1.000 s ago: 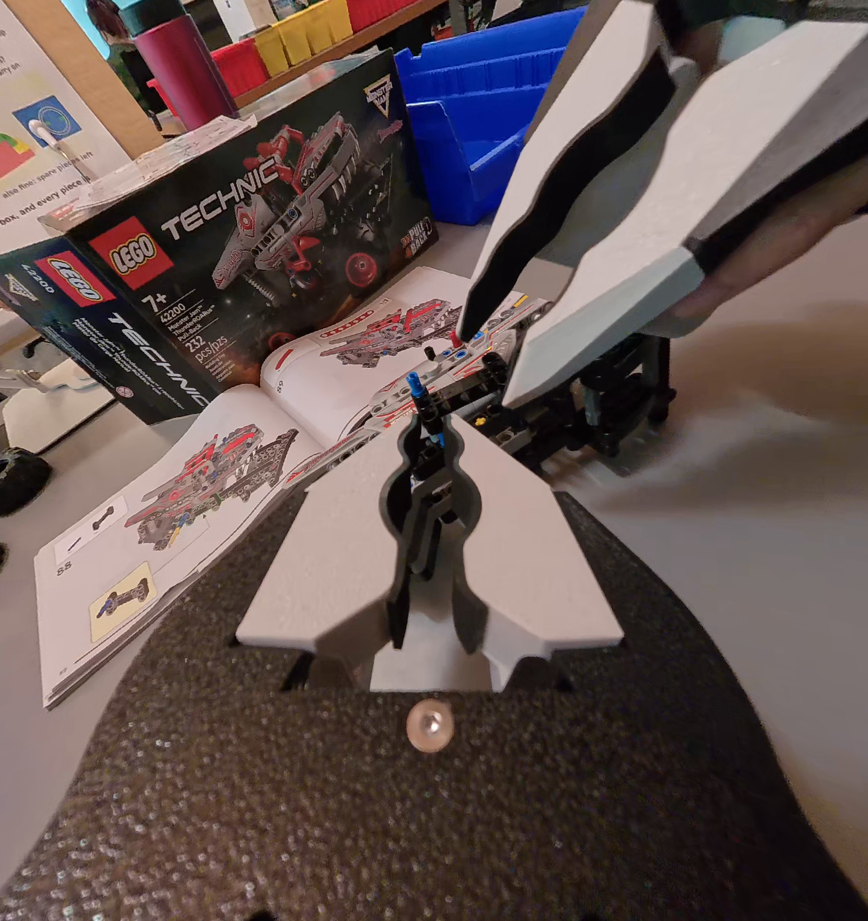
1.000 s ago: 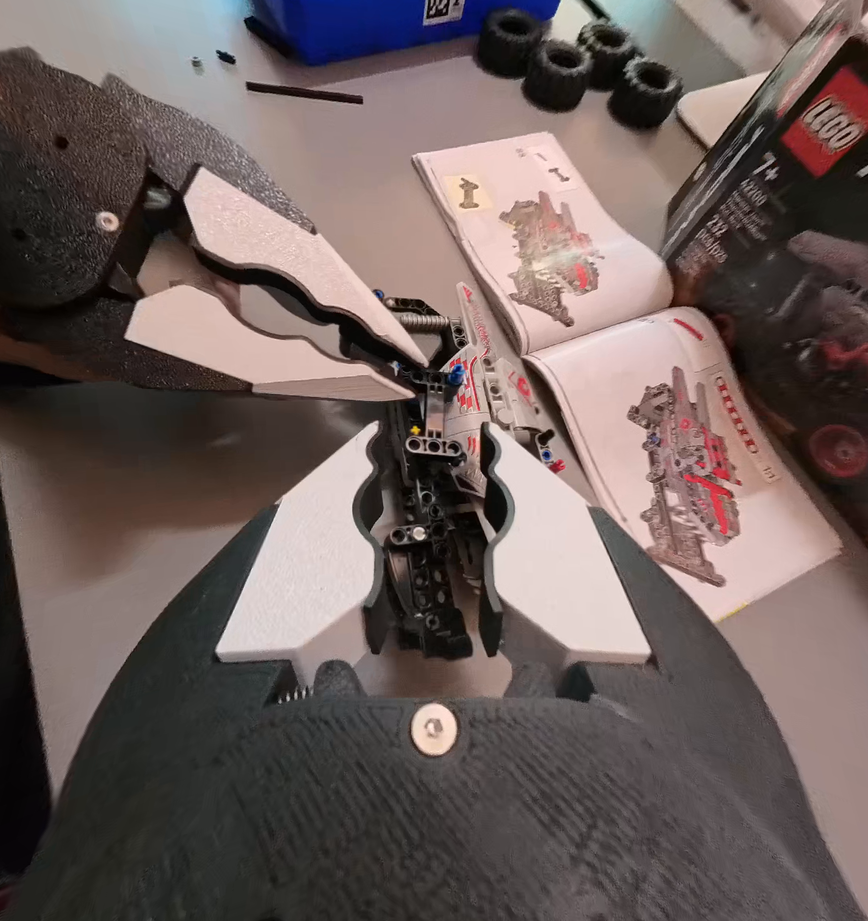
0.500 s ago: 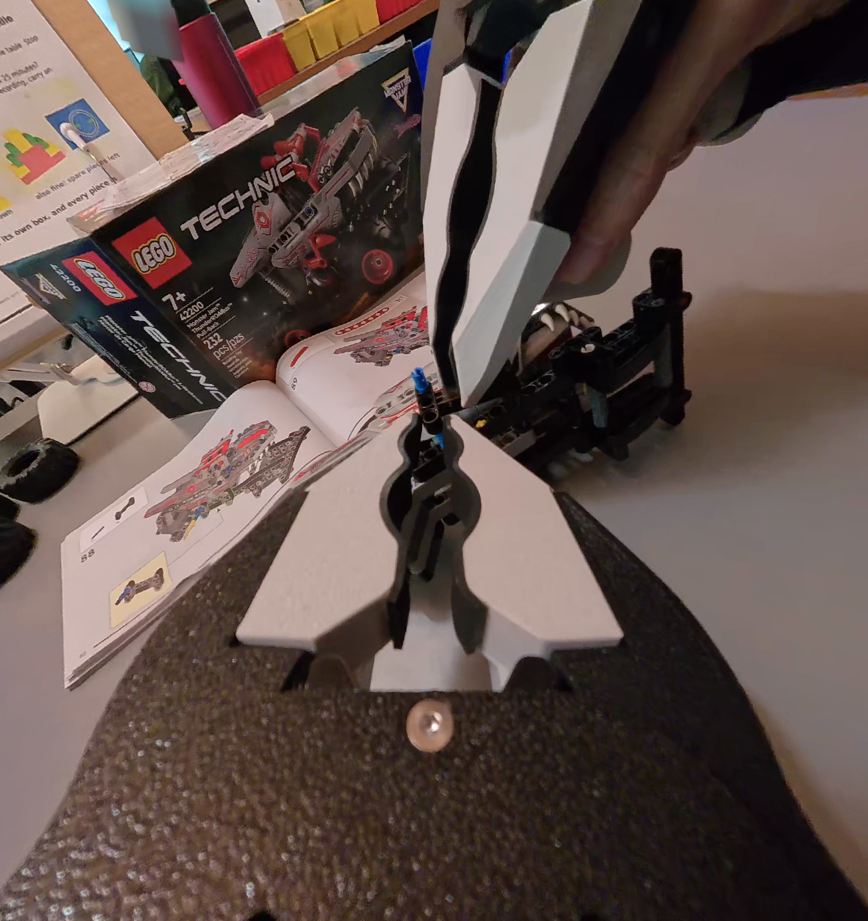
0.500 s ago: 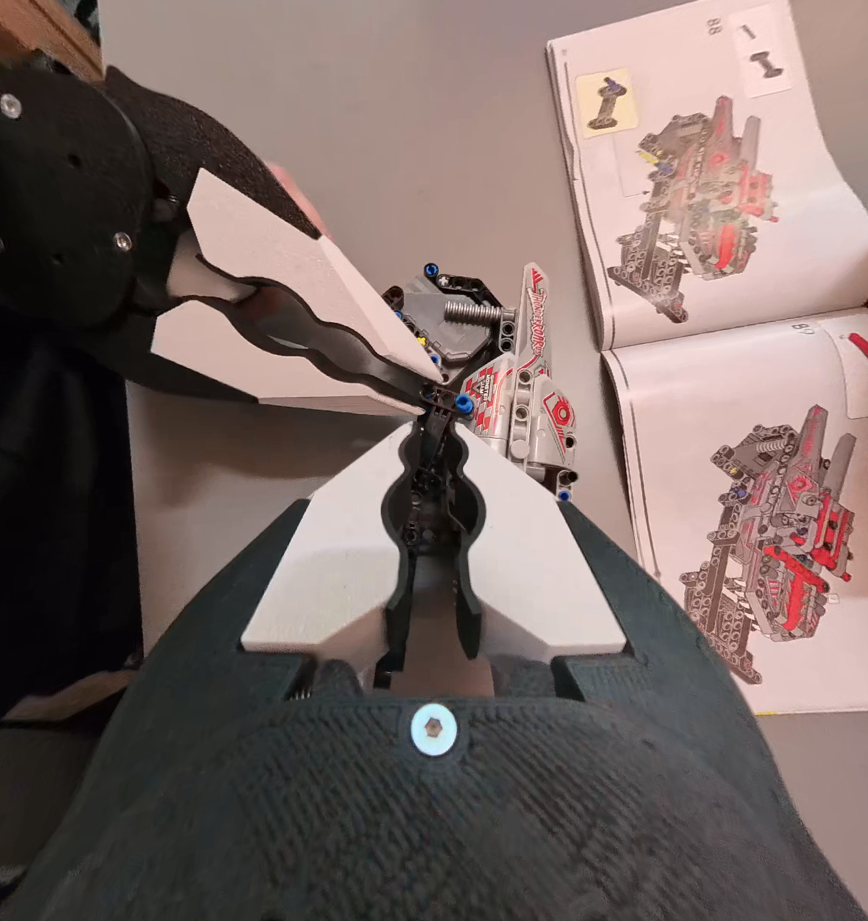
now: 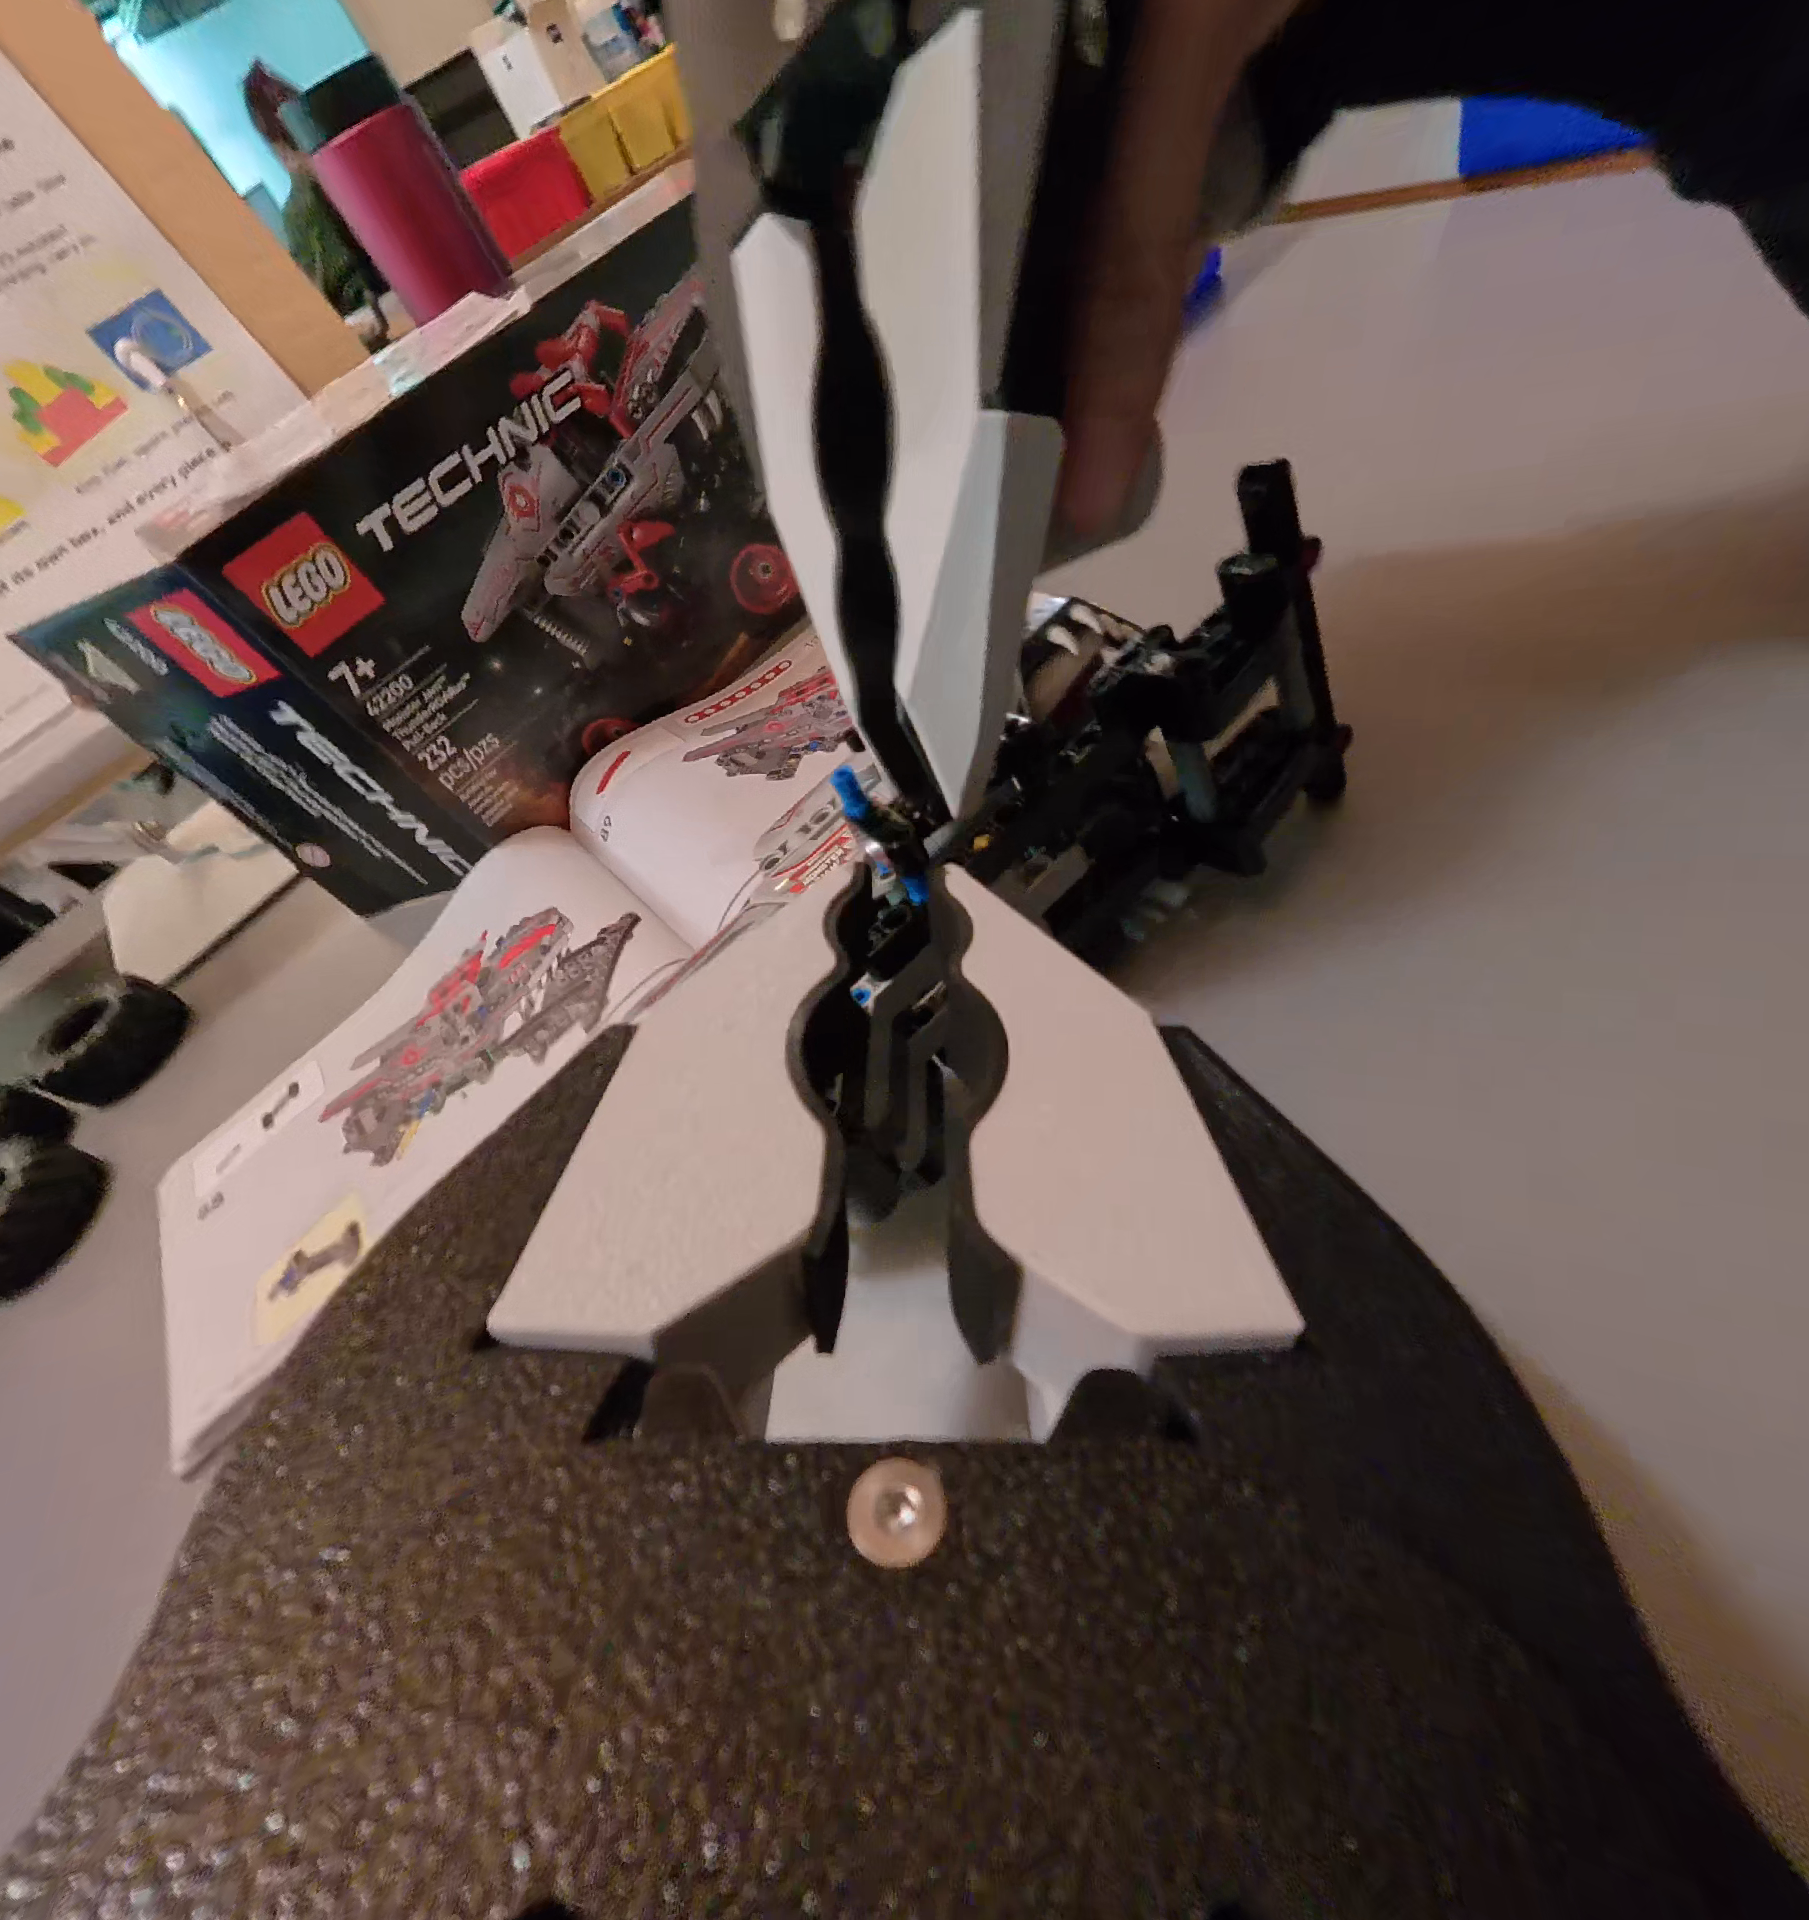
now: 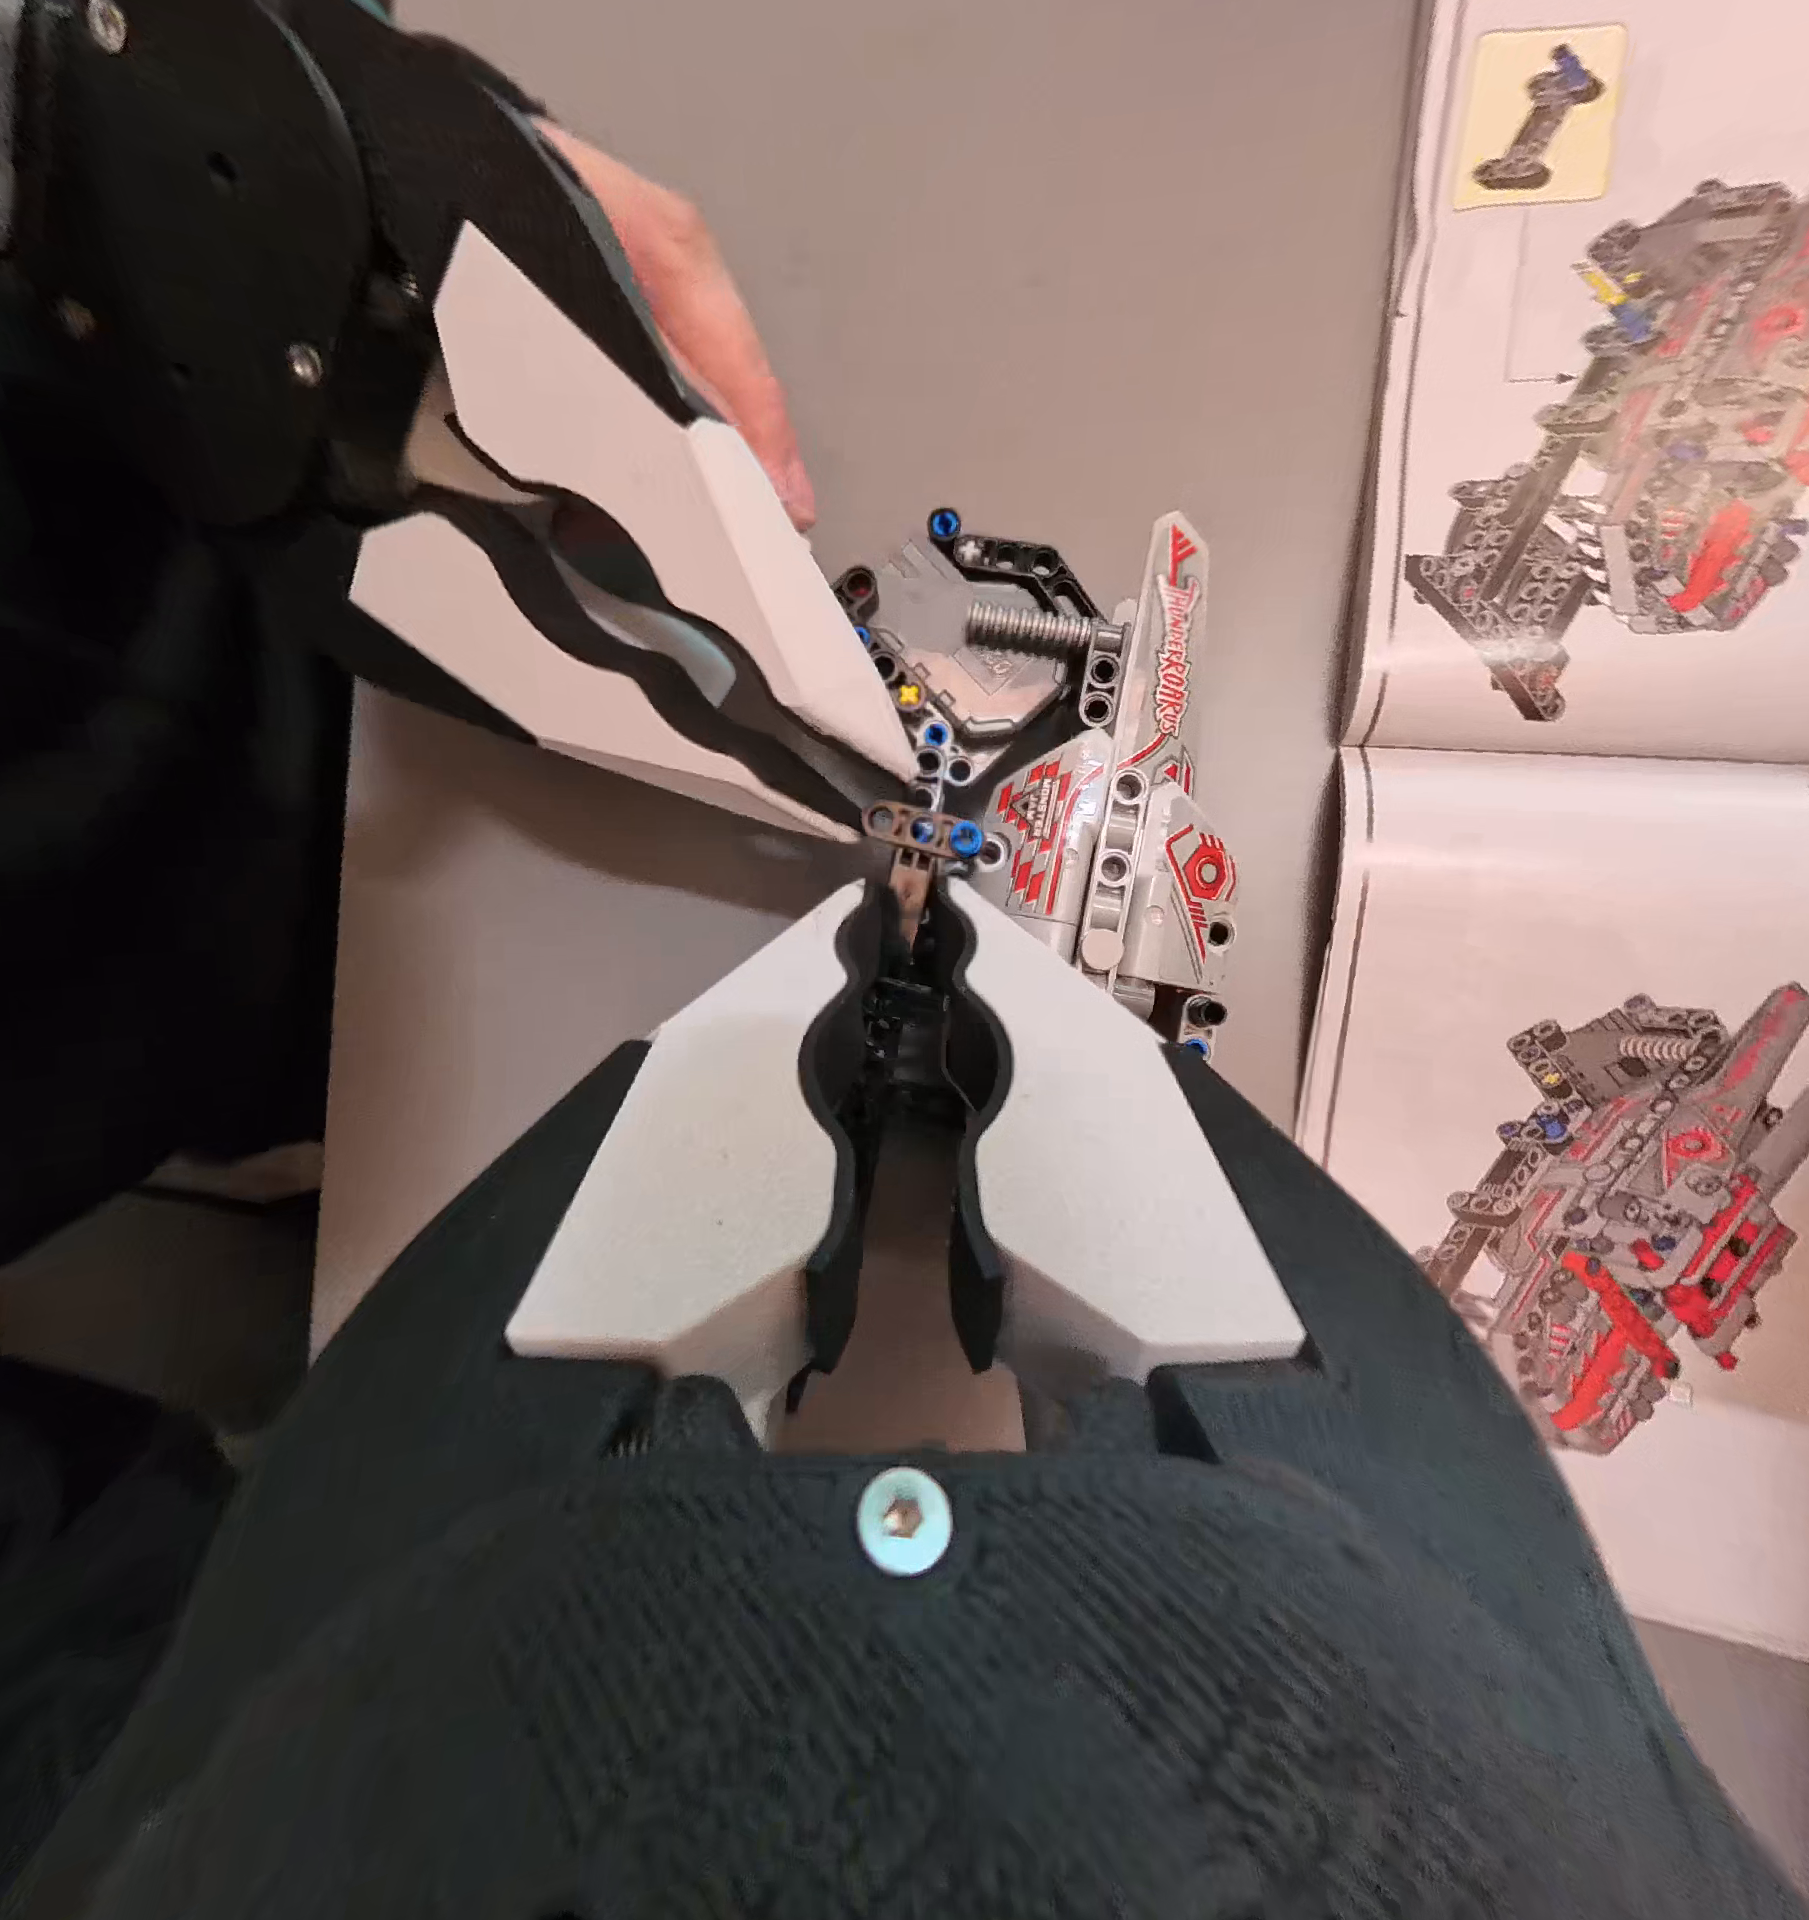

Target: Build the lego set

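Pinching one small dark connector piece (image 6: pixel 921 831) with both closed grippers, beside grey-red truck body (image 6: pixel 1118 831).

Risking a slip: left gripper (image 5: pixel 905 883) and right gripper (image 6: pixel 910 883) clamping same tiny part, twisting could pop it loose.

My left claw (image 5: pixel 905 904) and my right claw (image 6: pixel 915 894) meet tip to tip over the half-built model (image 6: pixel 1108 821), so between them no room is left. On the far side of the model, the counter (image 5: pixel 1502 852) is bare and a claw can pass there. On the other side the open instruction booklet (image 5: pixel 526 1029) lies flat just beside the model; it is low and a claw can pass above it. Behind the booklet the set's box (image 5: pixel 412 665) stands like a wall and closes that way. Near the box, black tyres (image 5: pixel 100 1029) lie on the counter edge.
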